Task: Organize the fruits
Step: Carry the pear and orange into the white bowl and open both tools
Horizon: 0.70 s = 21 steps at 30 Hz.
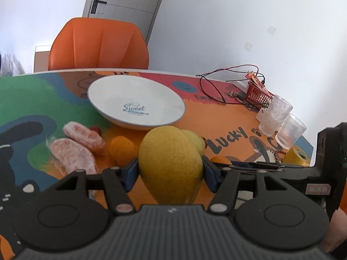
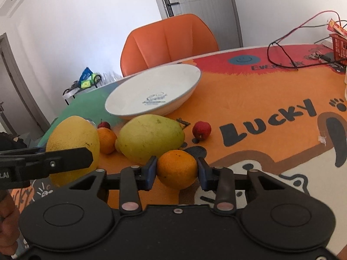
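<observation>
Fruits sit clustered at frame centre below the white bowl (image 2: 151, 91) (empty) on the printed table (image 2: 249, 99). The left gripper (image 1: 171, 171) clamps a yellow pear (image 1: 170, 164). A green mango (image 2: 149, 138) lies free. The right gripper (image 2: 176, 170) pinches an orange (image 2: 176, 169). A red lychee (image 2: 201, 130) sits right of the mango.

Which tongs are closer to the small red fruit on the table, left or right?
Right. The right tongs, shut on an orange, sit just before the small red fruit; the left tongs hold a yellow fruit farther away.
</observation>
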### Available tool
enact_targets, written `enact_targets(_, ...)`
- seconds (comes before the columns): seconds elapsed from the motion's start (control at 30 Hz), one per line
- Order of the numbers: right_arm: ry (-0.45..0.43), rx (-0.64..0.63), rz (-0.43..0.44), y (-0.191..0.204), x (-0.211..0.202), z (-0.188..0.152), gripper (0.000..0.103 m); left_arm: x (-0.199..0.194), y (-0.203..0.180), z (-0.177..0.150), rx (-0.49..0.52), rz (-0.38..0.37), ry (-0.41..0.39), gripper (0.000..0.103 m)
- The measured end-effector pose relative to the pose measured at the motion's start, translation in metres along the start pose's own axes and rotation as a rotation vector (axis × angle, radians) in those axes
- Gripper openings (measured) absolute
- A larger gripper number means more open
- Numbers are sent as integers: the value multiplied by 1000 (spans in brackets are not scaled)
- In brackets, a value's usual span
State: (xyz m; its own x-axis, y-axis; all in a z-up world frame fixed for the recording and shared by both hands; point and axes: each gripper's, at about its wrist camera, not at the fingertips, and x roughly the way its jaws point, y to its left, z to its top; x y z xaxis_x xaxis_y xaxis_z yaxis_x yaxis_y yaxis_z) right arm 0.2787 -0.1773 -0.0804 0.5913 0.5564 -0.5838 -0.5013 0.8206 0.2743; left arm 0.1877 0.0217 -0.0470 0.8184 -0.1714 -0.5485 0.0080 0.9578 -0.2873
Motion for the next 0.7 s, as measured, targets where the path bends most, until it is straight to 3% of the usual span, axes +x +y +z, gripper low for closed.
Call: enact_targets(0.7,-118,-51,18,19,-4,55,37,6,31,56,-8,57,-90,60)
